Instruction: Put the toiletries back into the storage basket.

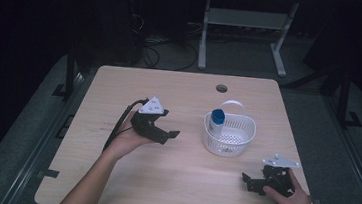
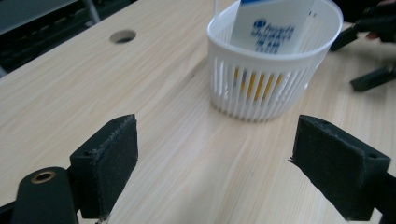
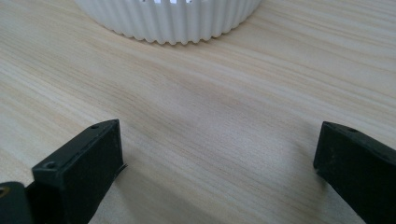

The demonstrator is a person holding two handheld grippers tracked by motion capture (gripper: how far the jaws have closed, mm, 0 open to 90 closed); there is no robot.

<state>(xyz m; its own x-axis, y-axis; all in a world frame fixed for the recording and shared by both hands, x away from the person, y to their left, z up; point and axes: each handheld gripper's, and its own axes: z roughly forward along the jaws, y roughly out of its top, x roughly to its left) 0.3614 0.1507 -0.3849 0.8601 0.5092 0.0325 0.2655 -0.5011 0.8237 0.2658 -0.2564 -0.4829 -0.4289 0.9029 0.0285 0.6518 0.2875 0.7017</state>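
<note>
A tube (image 1: 217, 121) stands in the basket (image 1: 238, 140) on the table (image 1: 172, 176).

basket (image 3: 170, 18) top cut off by frame edge, tube (image 2: 273, 25) lettering blurred

The table (image 1: 177, 172) looks to be pale wood-grain laminate, smooth and matt. The basket (image 2: 261, 88) is seen as white slotted plastic, slightly glossy, ribbed outside. A glossy white-and-blue printed tube (image 2: 273, 23) is held inside it. The gripper pads (image 2: 109, 163) are black and matt, kinda rough, foam-like, frayed at the edges.
</note>
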